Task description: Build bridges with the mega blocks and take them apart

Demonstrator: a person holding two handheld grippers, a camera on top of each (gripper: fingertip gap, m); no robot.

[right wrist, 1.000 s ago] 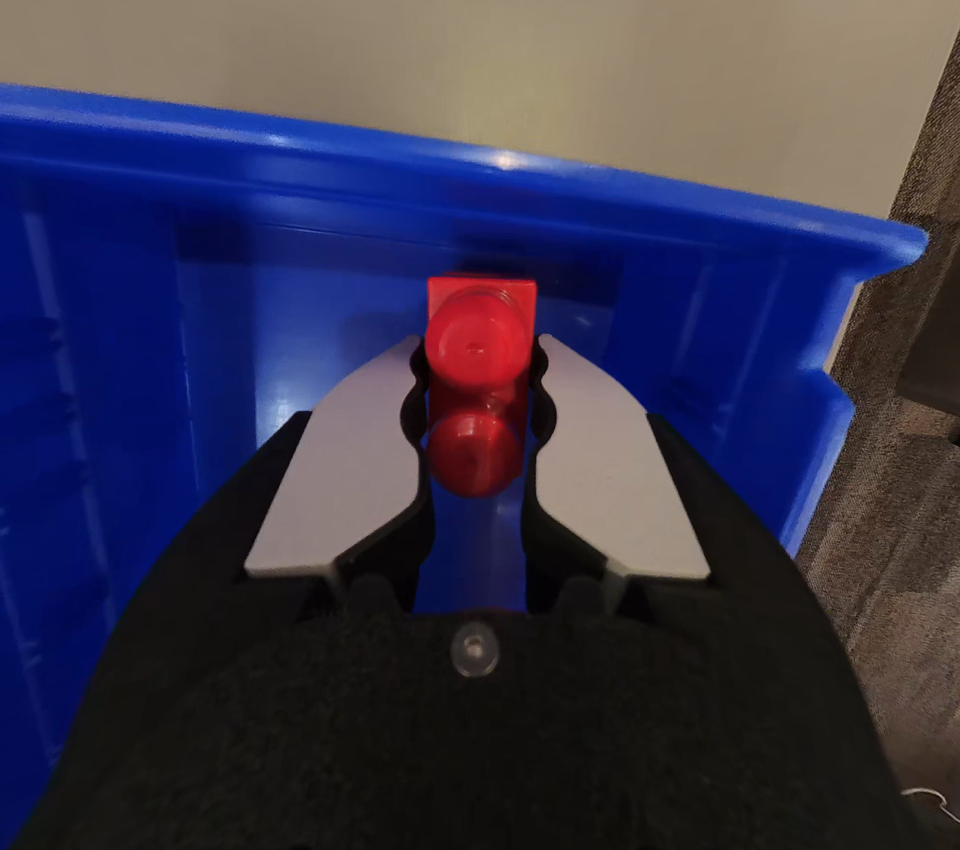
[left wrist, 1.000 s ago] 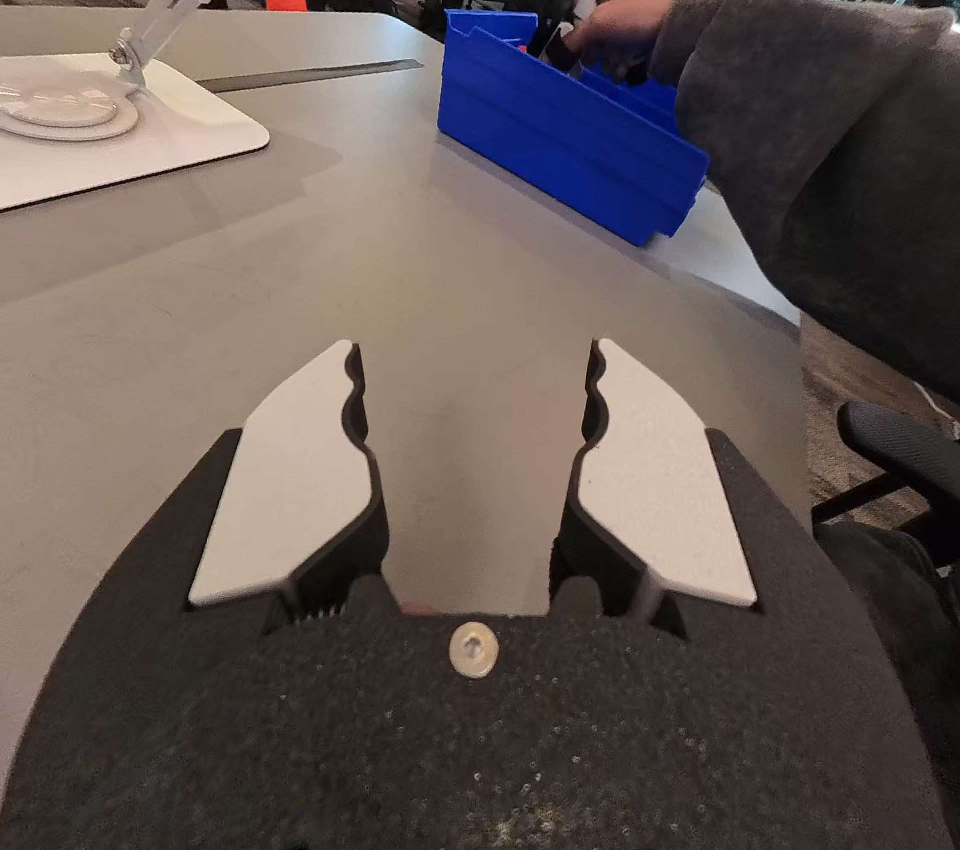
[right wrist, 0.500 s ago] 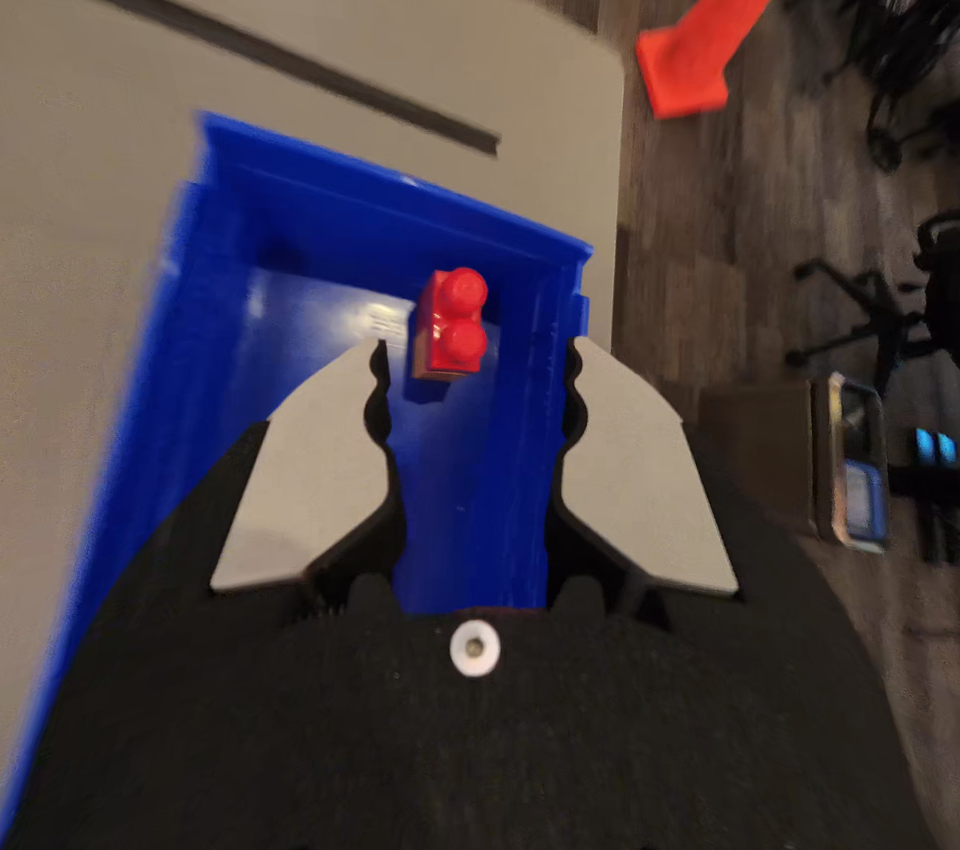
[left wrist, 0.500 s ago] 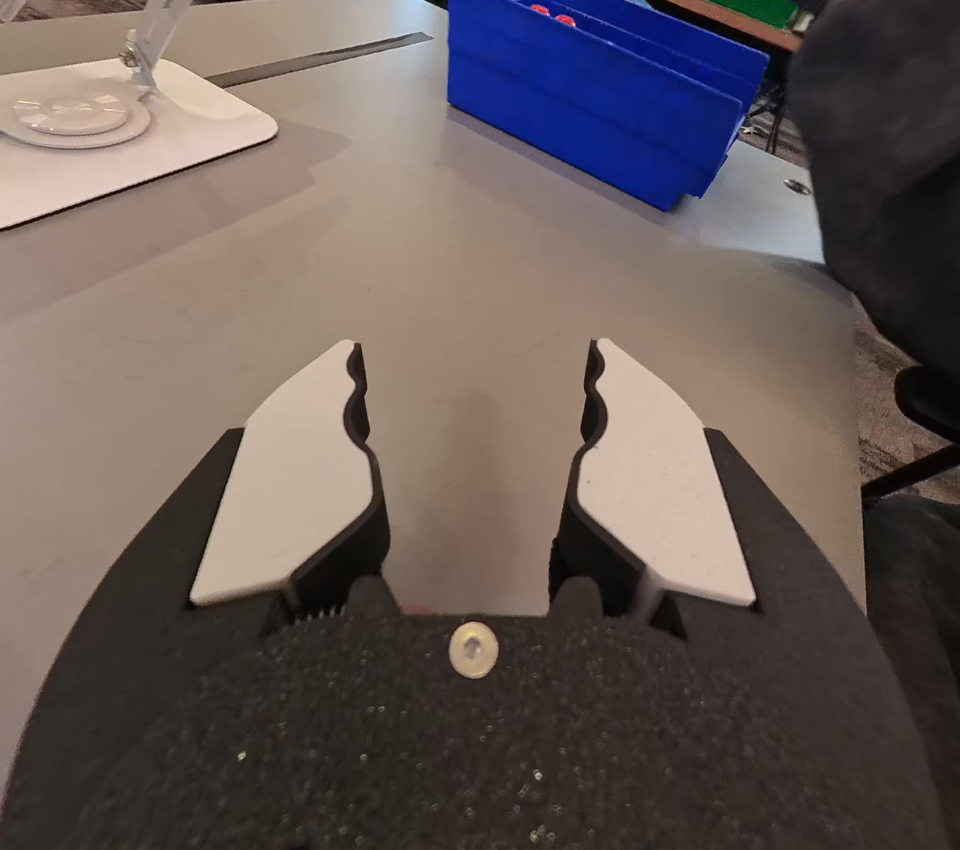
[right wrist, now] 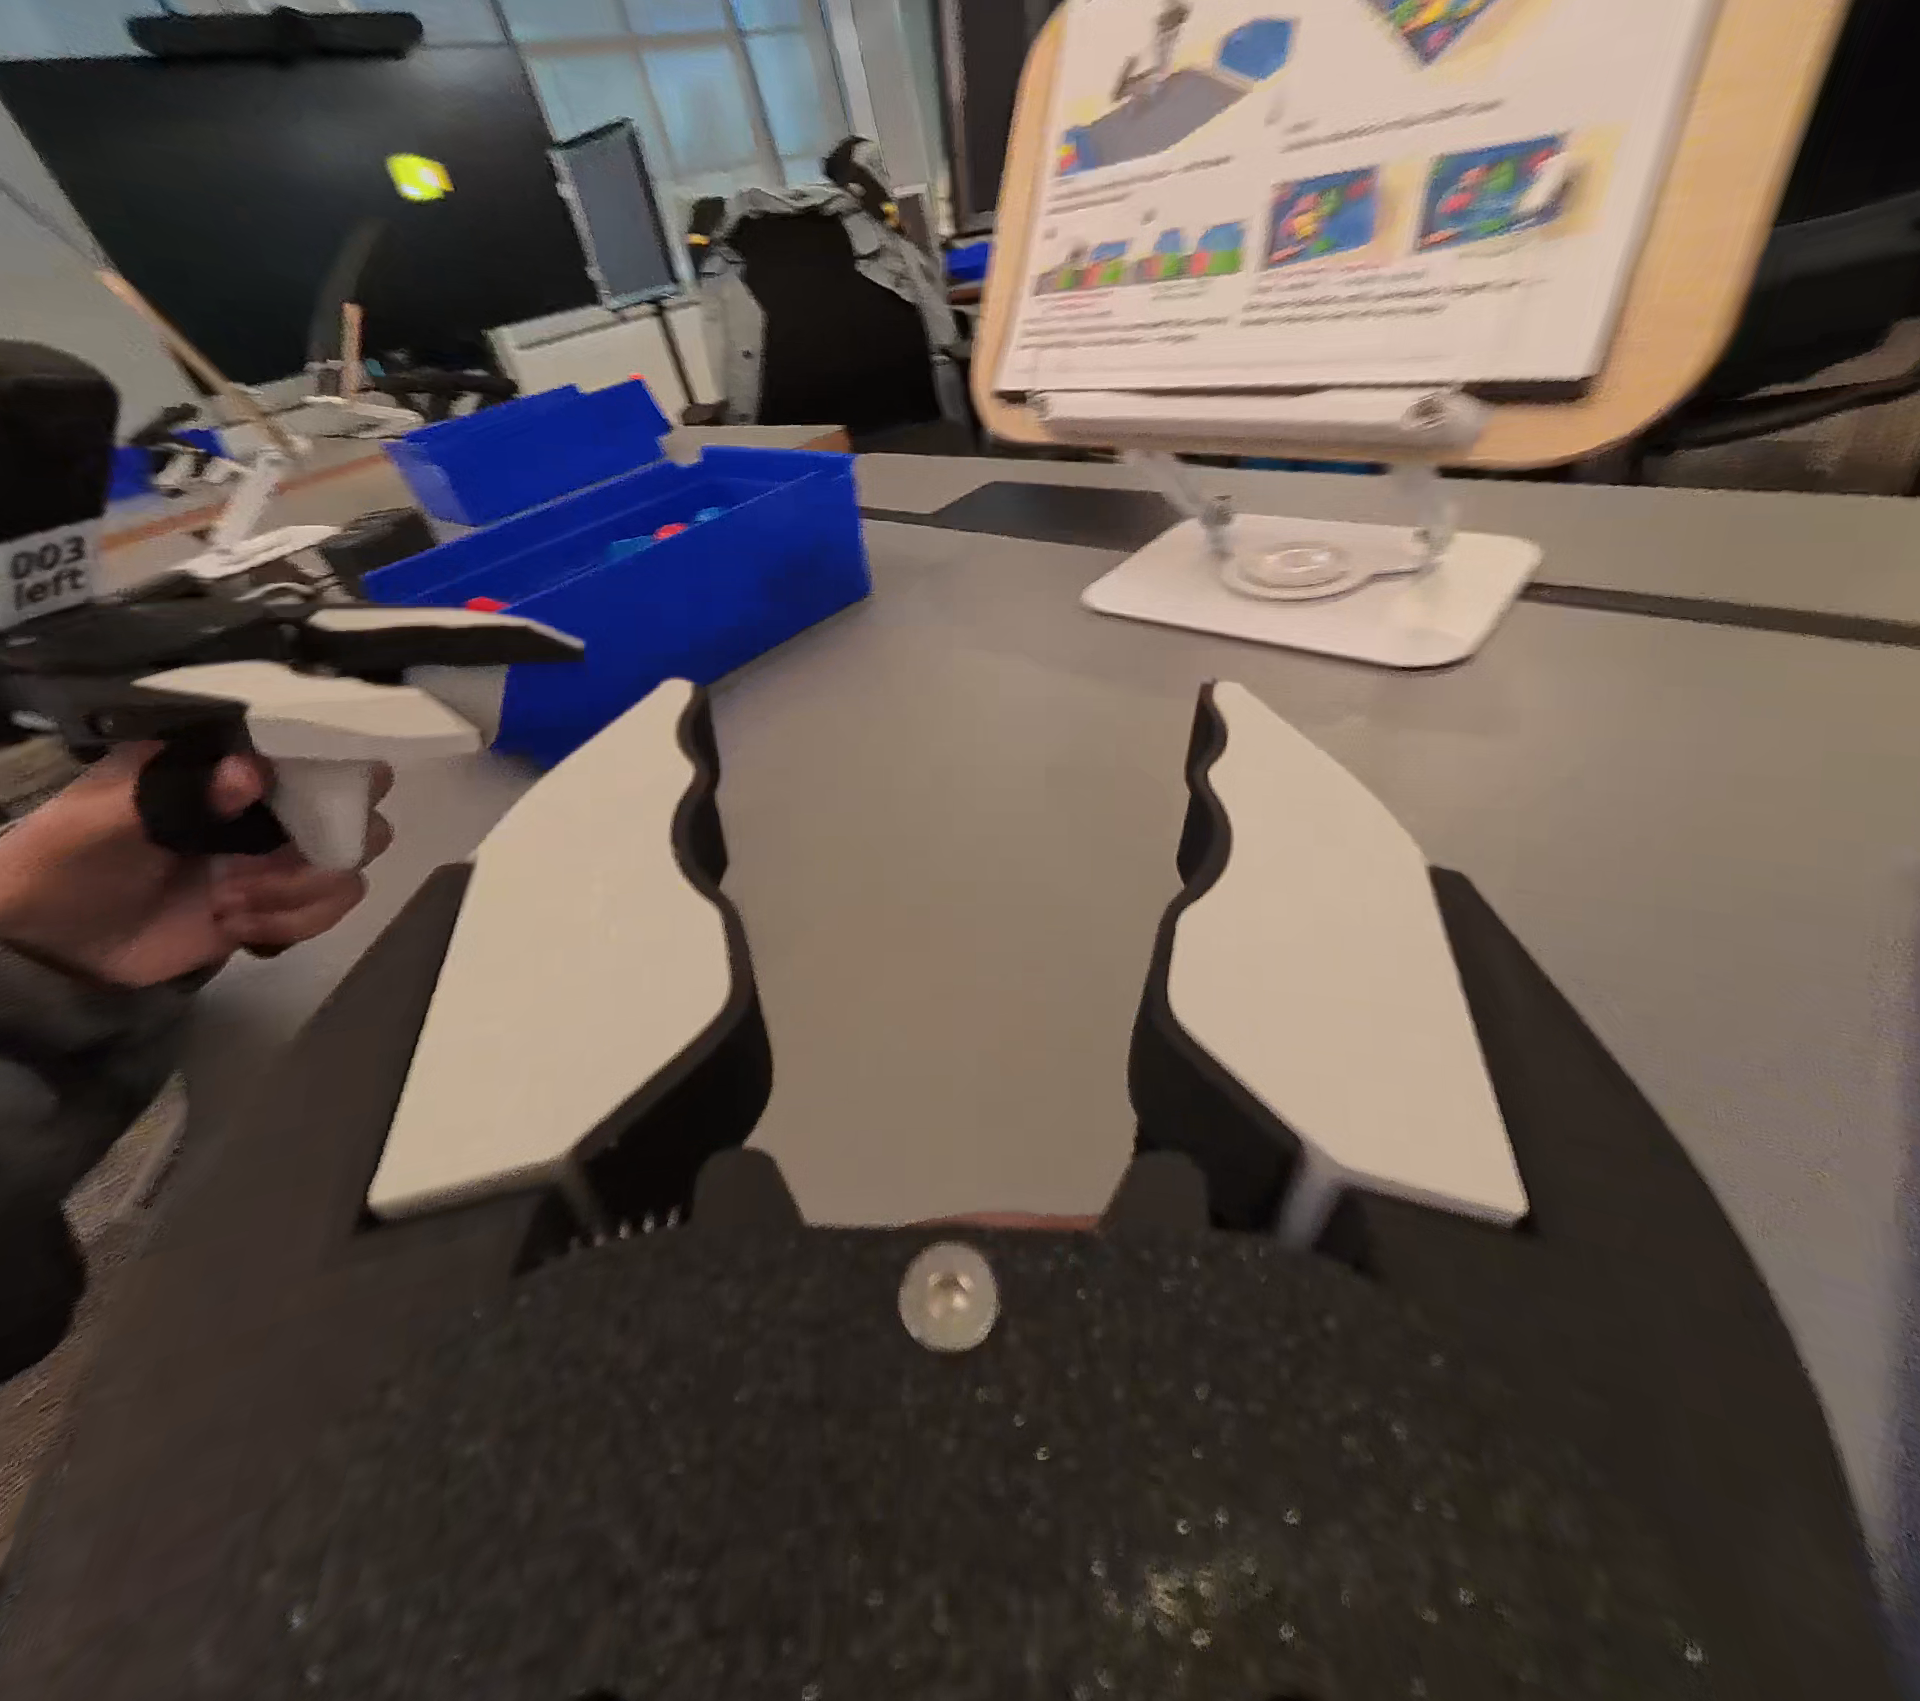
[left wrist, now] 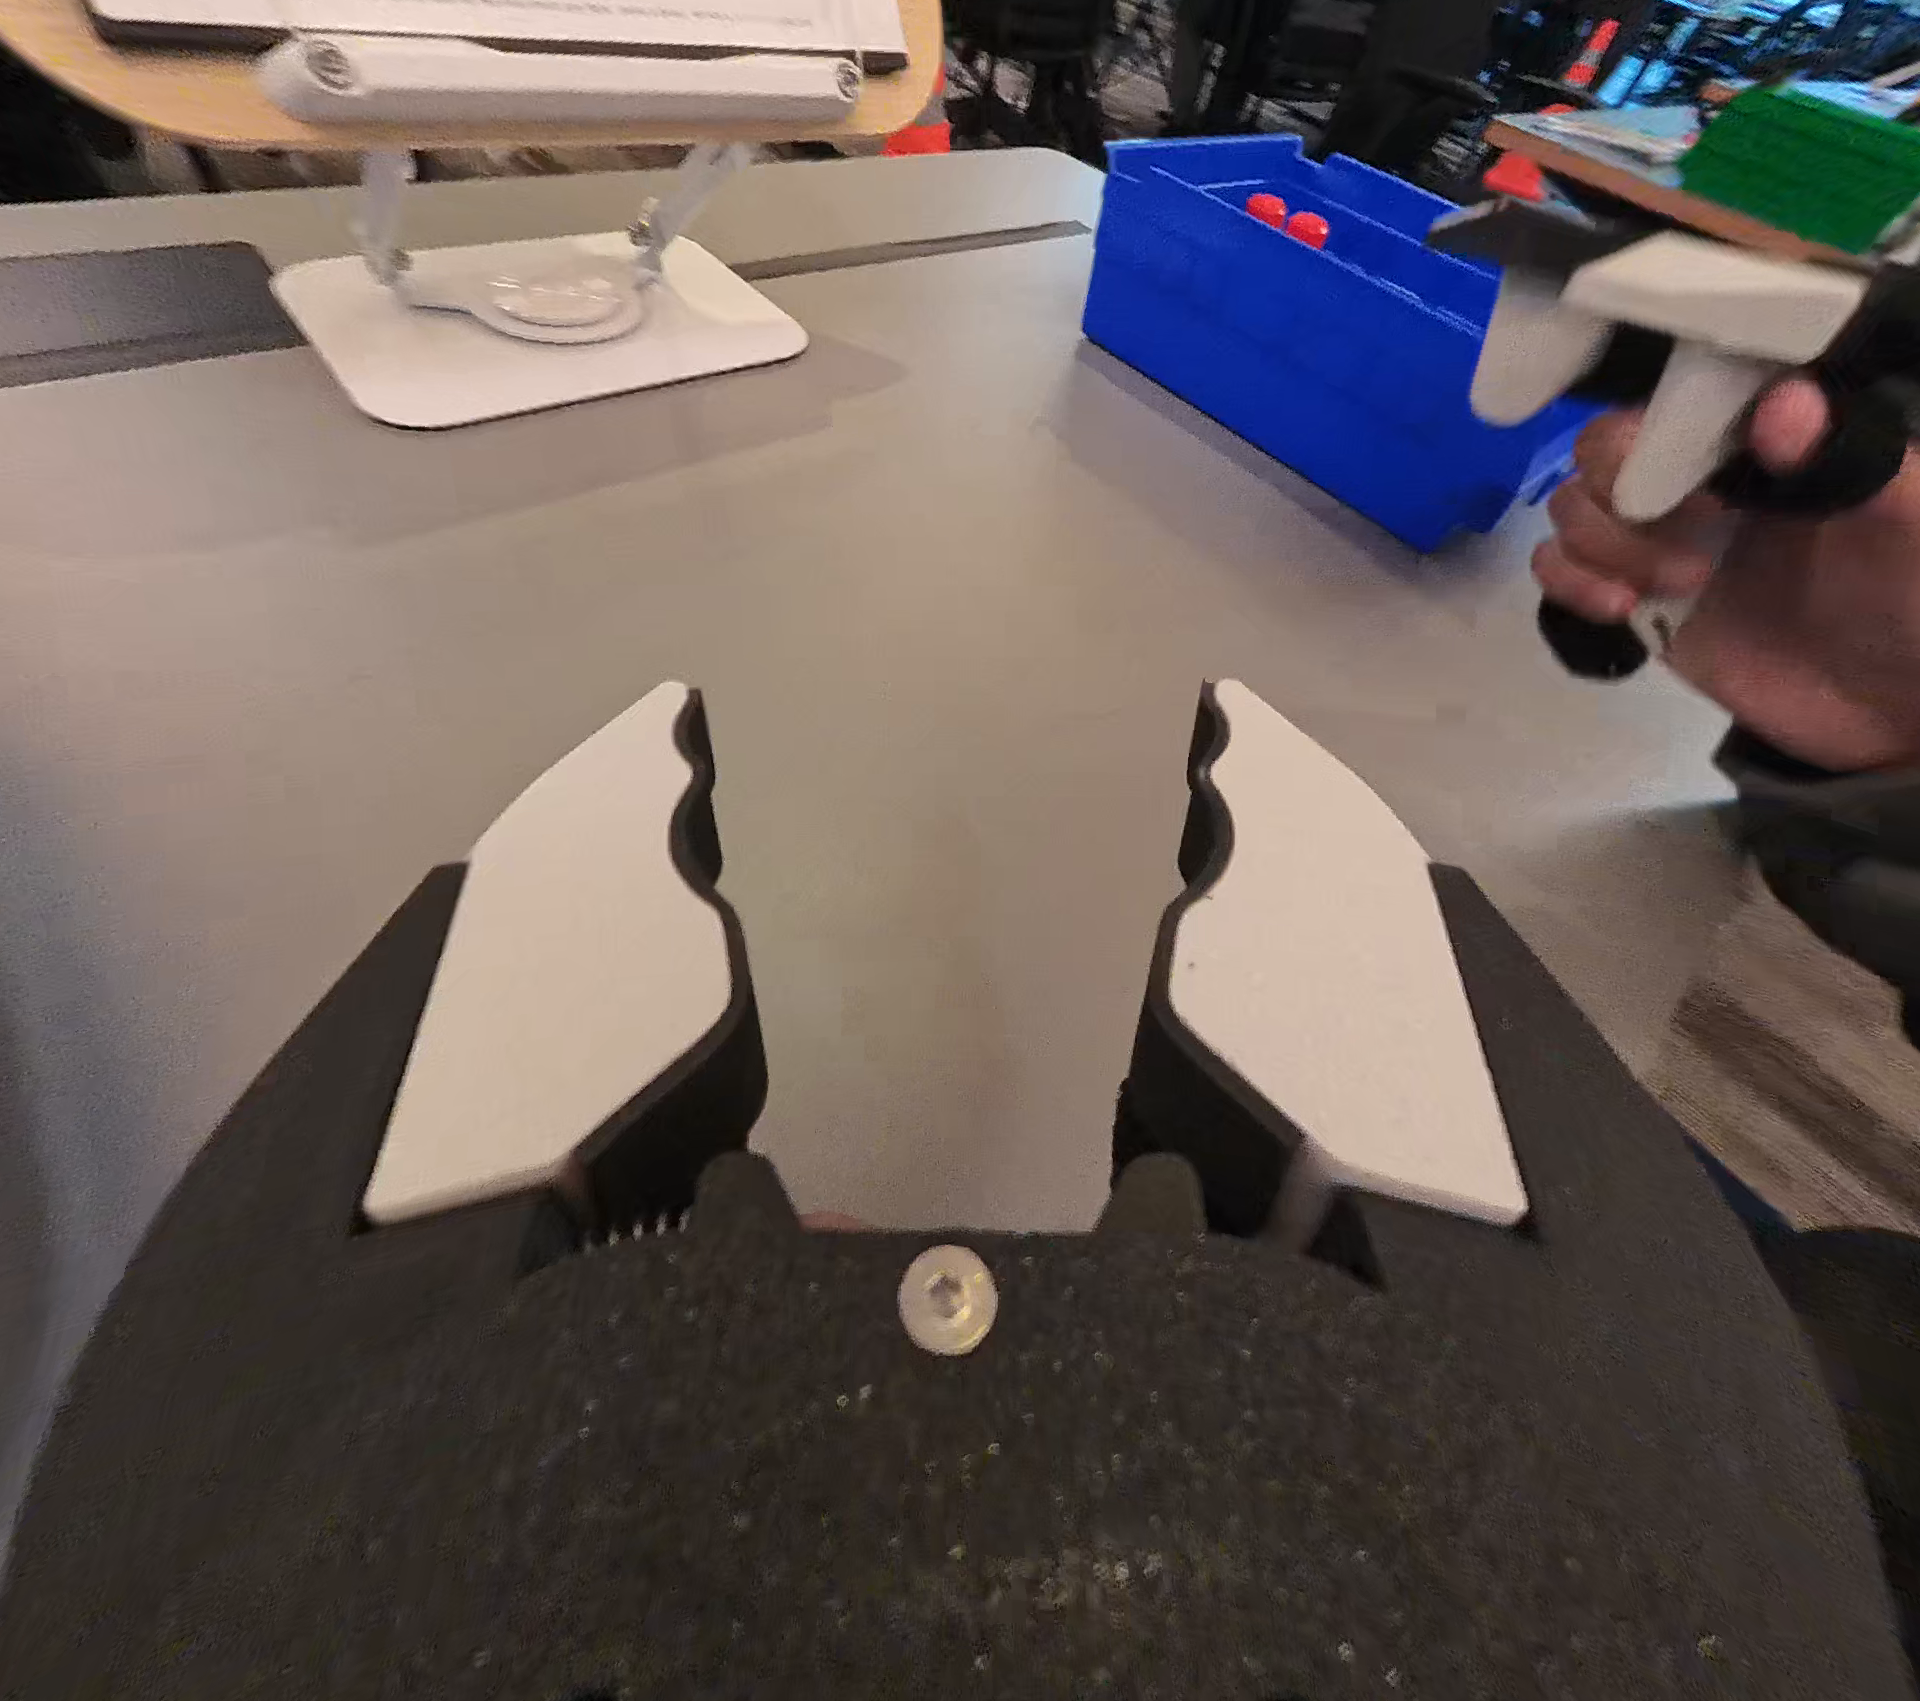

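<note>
**Grey bench bare under both tools, blocks in the bins**

Grey bench (left wrist: 935, 571) between your two tools carries no block and no bridge. The red block (left wrist: 1286, 217) lies inside the blue bin (left wrist: 1278, 342), only its two round studs showing above the wall; its long axis seems to run along the bin. This bin stands ahead and to the right of your left tool (left wrist: 948, 778), well apart from it. Your right tool (left wrist: 1496, 321) hangs just beside the near end of the bin, so I judge the right hand is the nearer one for the next pick.

Both tools have their jaws spread wide and hold nothing. In the right wrist view, your right tool (right wrist: 948, 778) faces the paper stand (right wrist: 1309, 581), and a second blue bin (right wrist: 665, 591) with red and blue blocks lies to its left, behind the left tool (right wrist: 468, 675).
</note>
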